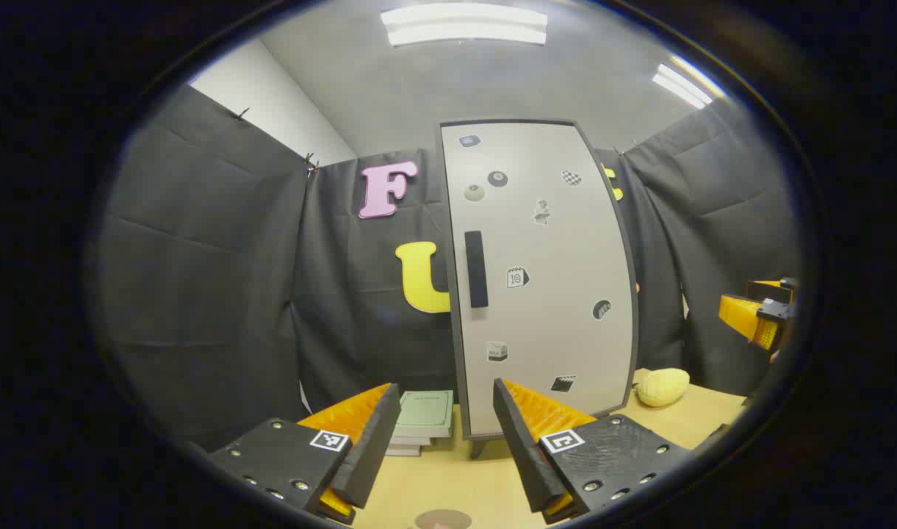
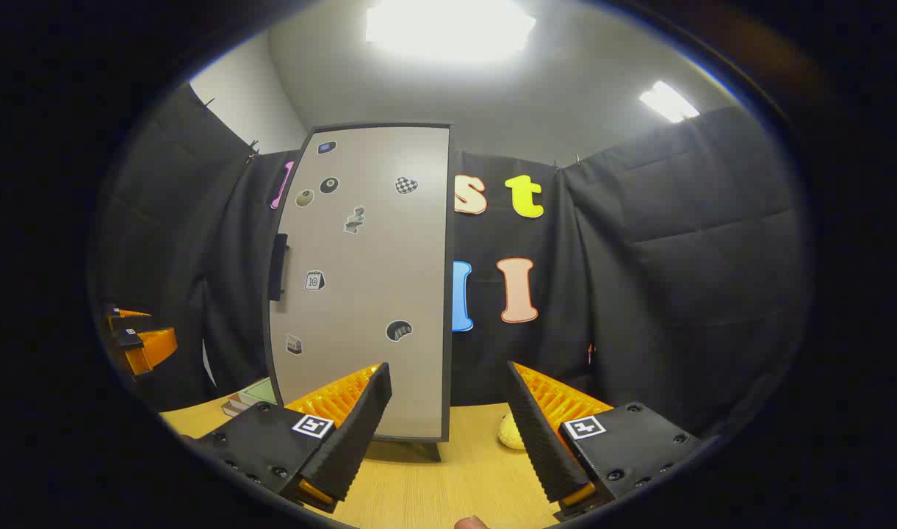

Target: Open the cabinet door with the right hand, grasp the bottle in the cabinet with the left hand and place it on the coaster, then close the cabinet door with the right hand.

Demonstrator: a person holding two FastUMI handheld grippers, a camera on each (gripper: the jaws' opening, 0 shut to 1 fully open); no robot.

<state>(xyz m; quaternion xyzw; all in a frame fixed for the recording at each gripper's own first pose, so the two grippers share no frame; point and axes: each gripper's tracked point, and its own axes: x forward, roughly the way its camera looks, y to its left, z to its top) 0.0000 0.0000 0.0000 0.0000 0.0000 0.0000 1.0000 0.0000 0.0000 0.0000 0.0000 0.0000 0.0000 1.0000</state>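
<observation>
Both grippers, left (image 1: 437, 441) and right (image 2: 448, 430), hung released before the shut cabinet door (image 1: 540, 279); the right should hook its handle (image 1: 476, 268) squarely, then swing wide.

Cabinet (image 1: 540, 279): upright on table (image 1: 683, 422), ahead of me | books (image 1: 422, 419): left of it (stacked) | coaster (image 1: 442, 520): nearest me

Wooden table (image 1: 463, 481) with cabinet (image 1: 544, 294), books (image 1: 422, 419), coaster (image 1: 442, 519)

Closed cabinet door (image 1: 540, 279) blocks the way ahead (its handle (image 1: 476, 269) unobstructed). Books (image 1: 422, 419) sit left of it, a yellow toy (image 1: 662, 386) right; bare table (image 1: 455, 481) lies before it.
</observation>
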